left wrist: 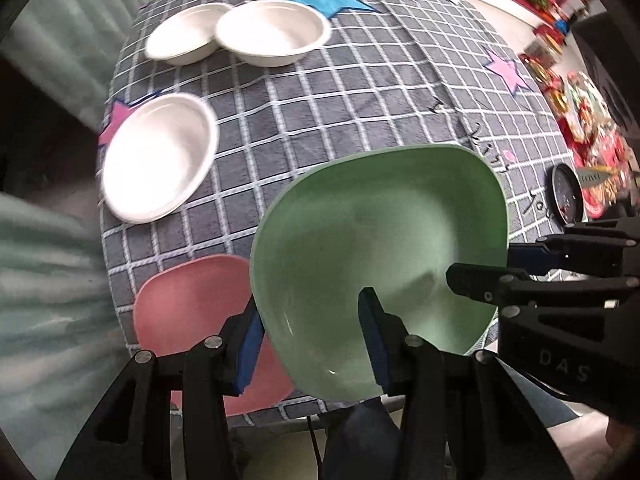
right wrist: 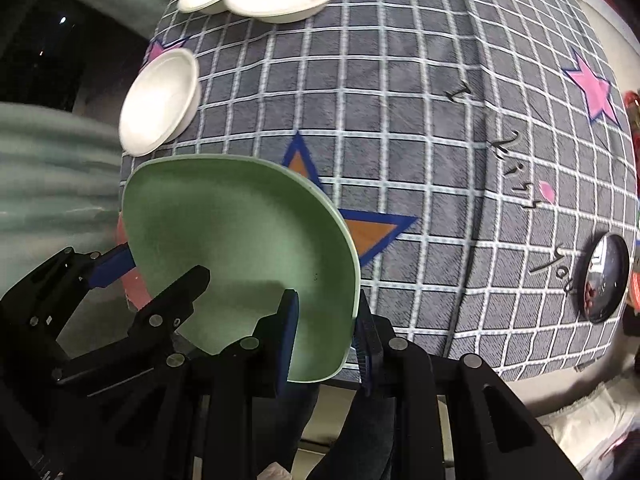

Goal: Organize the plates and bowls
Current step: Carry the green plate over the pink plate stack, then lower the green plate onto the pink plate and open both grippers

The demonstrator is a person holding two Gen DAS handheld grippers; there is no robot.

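Here the green bowl (left wrist: 380,248) sits gripped between both jaws.

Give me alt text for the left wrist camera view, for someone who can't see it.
Both grippers, left and right, grip the rim of a tilted green plate above a grey checked tablecloth. A pink plate lies beneath at the near edge; three white bowls sit farther back, two overlapping.
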